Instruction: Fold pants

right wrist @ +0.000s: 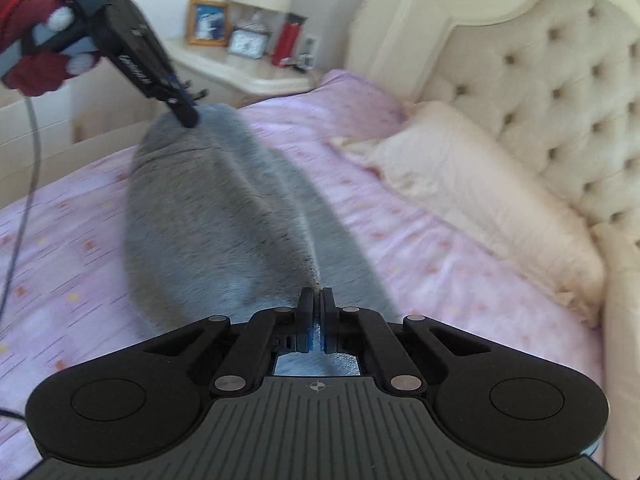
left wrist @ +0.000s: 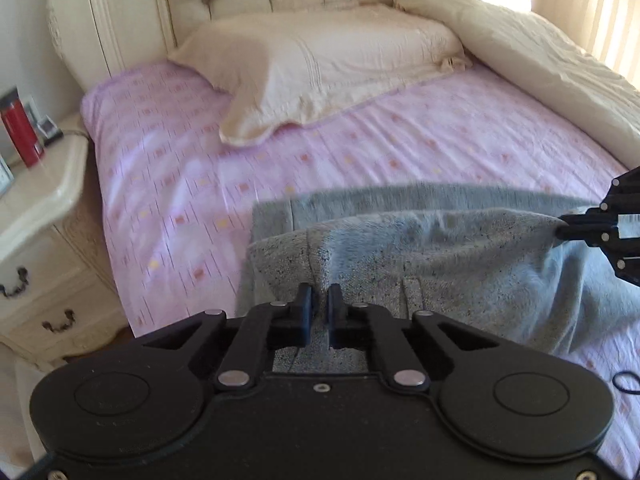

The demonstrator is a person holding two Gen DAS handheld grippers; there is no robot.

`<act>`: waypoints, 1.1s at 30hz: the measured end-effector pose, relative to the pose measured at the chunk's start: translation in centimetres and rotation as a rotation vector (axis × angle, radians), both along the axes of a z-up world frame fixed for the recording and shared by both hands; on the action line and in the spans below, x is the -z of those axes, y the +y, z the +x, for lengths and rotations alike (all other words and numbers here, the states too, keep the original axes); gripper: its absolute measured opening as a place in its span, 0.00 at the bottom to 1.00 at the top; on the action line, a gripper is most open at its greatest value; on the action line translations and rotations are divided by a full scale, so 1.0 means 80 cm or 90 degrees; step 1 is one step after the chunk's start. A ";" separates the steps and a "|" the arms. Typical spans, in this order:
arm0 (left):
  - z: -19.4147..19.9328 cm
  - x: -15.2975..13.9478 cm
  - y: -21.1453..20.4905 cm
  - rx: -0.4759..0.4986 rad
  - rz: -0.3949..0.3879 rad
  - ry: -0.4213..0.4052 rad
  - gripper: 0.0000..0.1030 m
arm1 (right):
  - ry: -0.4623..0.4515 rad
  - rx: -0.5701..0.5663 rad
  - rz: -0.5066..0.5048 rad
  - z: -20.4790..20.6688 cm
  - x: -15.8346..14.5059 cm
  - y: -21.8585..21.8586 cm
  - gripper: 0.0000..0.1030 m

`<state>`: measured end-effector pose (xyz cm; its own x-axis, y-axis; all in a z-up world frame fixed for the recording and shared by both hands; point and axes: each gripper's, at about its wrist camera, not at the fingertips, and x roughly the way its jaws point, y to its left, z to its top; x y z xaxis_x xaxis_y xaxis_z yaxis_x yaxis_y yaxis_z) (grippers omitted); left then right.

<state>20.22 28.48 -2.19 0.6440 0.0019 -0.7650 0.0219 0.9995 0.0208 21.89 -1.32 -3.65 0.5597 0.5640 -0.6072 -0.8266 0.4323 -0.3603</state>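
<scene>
Left gripper (left wrist: 319, 304): fingers drawn close on a raised fold of the grey pants (left wrist: 440, 264), cloth pinched between them. In the right wrist view the same gripper (right wrist: 188, 114) comes down from upper left, tip buried in the pants' far edge (right wrist: 208, 208). A hand (right wrist: 44, 56) in a red and white glove holds its handle; a cable hangs from it.

Right gripper (right wrist: 316, 304): fingers nearly together, a thin edge of grey cloth clamped between. In the left wrist view it (left wrist: 560, 230) enters from the right edge and holds the pants' other corner.

Pants: lifted between the two grippers, hanging in a sagging span, lower part resting on the bed (left wrist: 360, 160). A second grey layer lies flat beyond the raised edge. Motion blur softens the cloth.

Bed: pink patterned sheet, bare from the pants up to the pillow (left wrist: 320, 68) and out to the left side of the mattress. Cream duvet (left wrist: 540, 64) heaped along the right. Tufted headboard (right wrist: 560, 92) behind the pillow.

Beside the bed: a cream nightstand (left wrist: 36, 184); its tabletop carries a red bottle (left wrist: 20, 132), a framed picture (right wrist: 209, 22) and a small clock (right wrist: 248, 44). A black loop (left wrist: 626, 382) lies on the sheet at lower right.
</scene>
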 end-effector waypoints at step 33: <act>0.078 -0.020 -0.122 0.042 0.078 0.056 0.23 | 0.116 0.334 0.269 -0.013 -0.037 -0.158 0.25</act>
